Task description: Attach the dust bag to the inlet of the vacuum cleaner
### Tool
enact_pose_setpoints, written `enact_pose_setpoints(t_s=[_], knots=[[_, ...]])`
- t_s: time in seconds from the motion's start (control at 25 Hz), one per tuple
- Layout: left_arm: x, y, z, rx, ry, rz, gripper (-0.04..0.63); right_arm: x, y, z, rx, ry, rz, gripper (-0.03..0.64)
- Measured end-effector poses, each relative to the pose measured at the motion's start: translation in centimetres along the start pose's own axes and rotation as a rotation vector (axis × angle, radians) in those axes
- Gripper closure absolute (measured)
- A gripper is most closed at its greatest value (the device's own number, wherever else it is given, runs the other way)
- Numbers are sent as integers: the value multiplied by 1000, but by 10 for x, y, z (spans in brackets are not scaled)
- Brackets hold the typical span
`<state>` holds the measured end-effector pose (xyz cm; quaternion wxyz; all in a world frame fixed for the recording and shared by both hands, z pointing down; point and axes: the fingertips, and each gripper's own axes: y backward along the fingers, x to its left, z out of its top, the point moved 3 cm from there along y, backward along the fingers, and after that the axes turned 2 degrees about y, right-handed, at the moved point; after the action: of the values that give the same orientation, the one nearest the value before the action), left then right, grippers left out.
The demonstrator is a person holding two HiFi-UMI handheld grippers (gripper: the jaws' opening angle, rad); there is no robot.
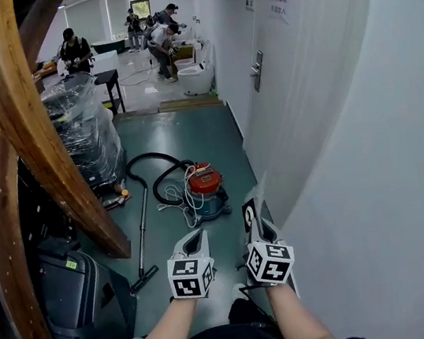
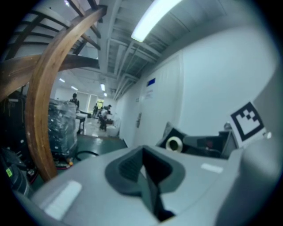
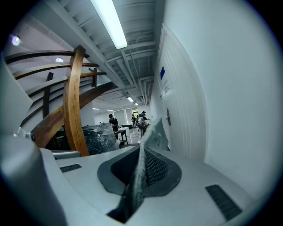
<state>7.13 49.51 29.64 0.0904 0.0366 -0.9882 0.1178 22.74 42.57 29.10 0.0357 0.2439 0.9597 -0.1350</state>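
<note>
Two arms [image 1: 172,332] outstretched: left tool [image 1: 197,239], right tool [image 1: 252,212] with dust bag [image 3: 154,131]

Inlet of vacuum cleaner [image 1: 205,186], far ahead on the floor, was too small to make out. Of the dust bag [image 3: 149,140] only a thin edge showed; its lower part was hidden between the jaws of the right gripper [image 3: 142,170], which pinched it. Far people [image 1: 161,39] were too small to read. The wooden stair beam [image 1: 33,145] was cut off at the top edge.

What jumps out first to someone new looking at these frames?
A red vacuum cleaner sits on the green floor in the middle of the corridor. A big curved wooden beam fills the left side. Up close, the right tongs pinch a grey dust bag.
</note>
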Motion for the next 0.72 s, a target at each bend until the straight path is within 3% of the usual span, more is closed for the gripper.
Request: enact_pose_setpoints(t_s=[0.72], knots=[[6, -192, 64, 15, -20, 34, 600, -97, -175, 72, -5, -34, 66, 598]])
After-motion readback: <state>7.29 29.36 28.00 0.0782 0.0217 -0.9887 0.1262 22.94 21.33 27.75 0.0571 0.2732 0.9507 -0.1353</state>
